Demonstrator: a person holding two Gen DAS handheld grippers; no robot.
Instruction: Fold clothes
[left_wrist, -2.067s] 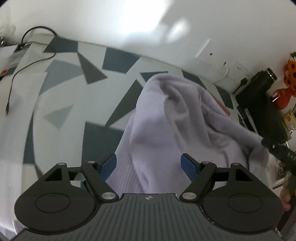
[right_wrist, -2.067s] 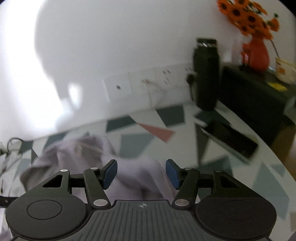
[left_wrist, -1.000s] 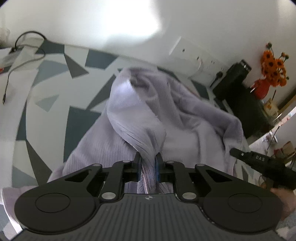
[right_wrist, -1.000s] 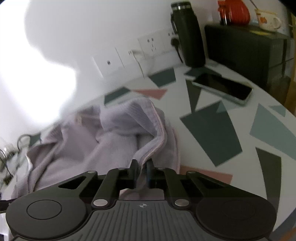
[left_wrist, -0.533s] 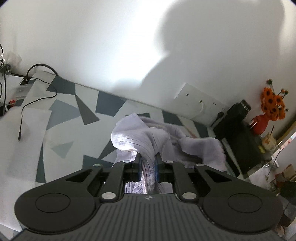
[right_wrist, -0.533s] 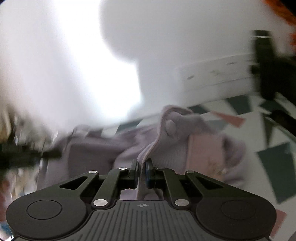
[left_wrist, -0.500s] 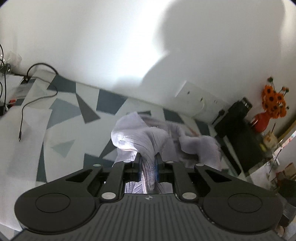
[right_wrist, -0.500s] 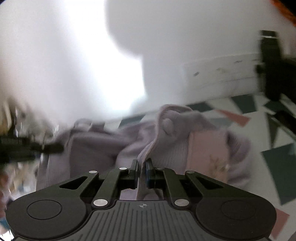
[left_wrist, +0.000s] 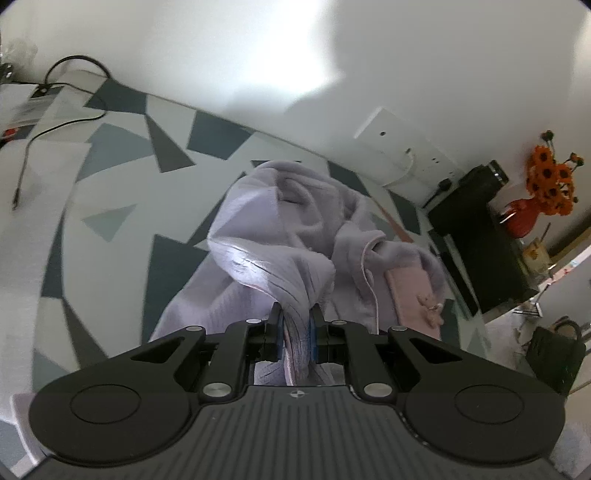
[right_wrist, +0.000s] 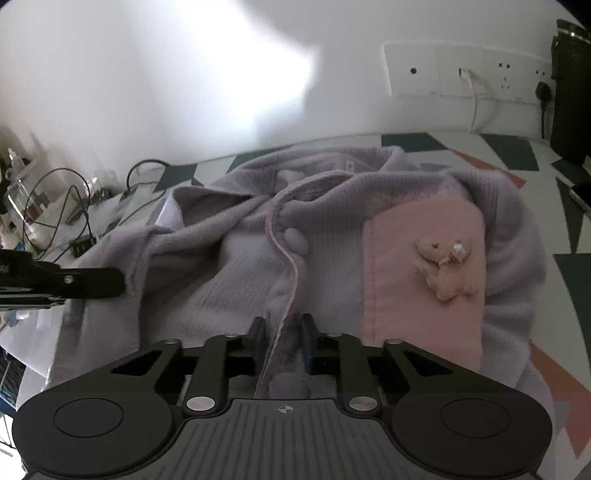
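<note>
A lilac knit cardigan lies bunched on a table with grey and teal triangles. My left gripper is shut on a ribbed fold of it, which rises from the heap into the jaws. In the right wrist view the cardigan spreads wider, showing a pink pocket with a small bear sewn on it and a lilac button. My right gripper is shut on the pink-piped front edge. The other gripper's black body shows at the left edge.
A black cable trails over the table's far left. White wall sockets sit behind the garment. A dark bottle, a black cabinet and a red vase of orange flowers stand to the right. Cables and clutter crowd the left.
Both grippers stay shut on the cardigan. They have come lower and closer to the table, and the garment now spreads wider, its pink pocket facing up.
</note>
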